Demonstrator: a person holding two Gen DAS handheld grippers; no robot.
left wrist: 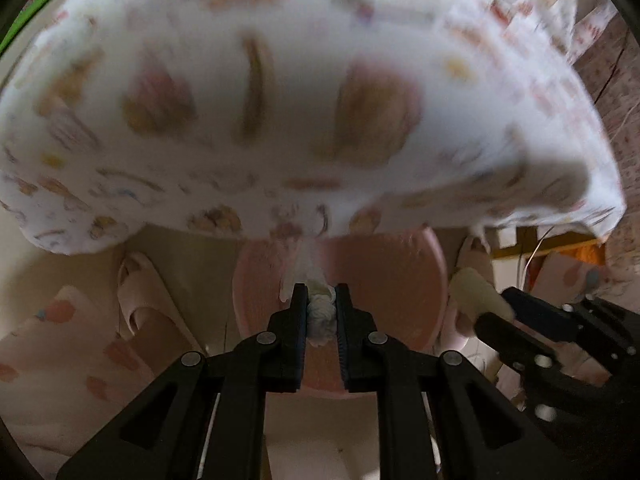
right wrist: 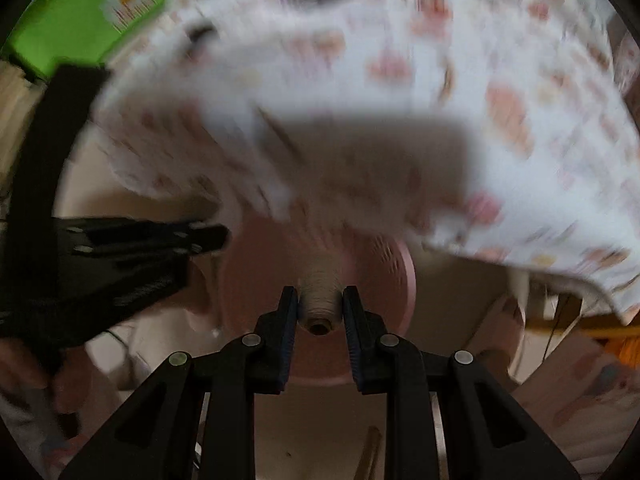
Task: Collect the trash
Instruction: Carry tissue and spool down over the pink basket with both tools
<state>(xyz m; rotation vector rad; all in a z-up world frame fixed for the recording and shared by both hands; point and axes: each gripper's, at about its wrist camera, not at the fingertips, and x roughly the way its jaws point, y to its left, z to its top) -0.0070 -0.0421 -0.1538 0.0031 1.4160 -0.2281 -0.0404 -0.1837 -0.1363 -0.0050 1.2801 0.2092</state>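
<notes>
**Both grippers loaded, bin directly ahead**

Bedroom floor, pale; a printed bedsheet (left wrist: 280,100) overhangs the top of both views, blurred. A pink bin (left wrist: 400,300) sits under the sheet's edge, straight ahead of both tools. The left gripper (left wrist: 321,320) pinches a crumpled white tissue wad (left wrist: 322,316), fingers nearly together. The right gripper (right wrist: 320,312) clamps a beige thread cone (right wrist: 320,300), long axis along the fingers, hollow end facing the camera. Both hang near the bin's near rim. The left looks slightly nearer. Slippers (left wrist: 140,292) lie beside the bin; the sheet hem may snag.
</notes>
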